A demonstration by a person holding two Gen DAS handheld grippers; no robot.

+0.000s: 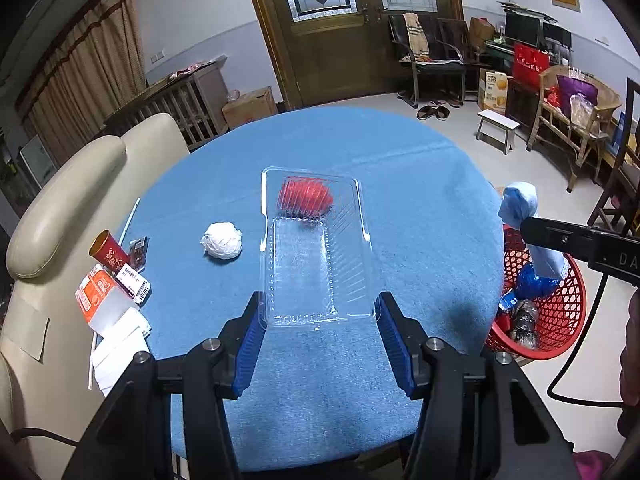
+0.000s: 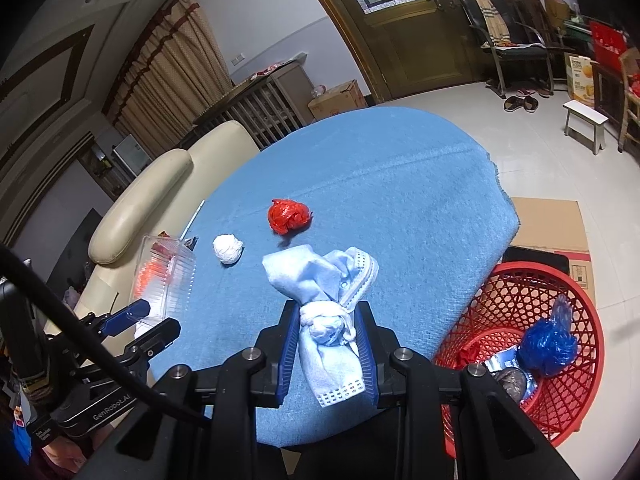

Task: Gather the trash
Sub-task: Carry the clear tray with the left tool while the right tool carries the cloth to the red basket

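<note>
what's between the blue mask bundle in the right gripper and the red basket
Nothing visible. The right gripper holds the blue mask bundle over the table's edge; the red basket sits open-topped just beside and below it.

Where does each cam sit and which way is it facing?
Left wrist: on the left tool, angled down over the blue table; its pads grip a clear plastic tray; right tool at the edge.
Right wrist: on the right tool, angled down, shut on a knotted face mask; left tool at left.
Shared: table, white wad, red wad, red basket.
</note>
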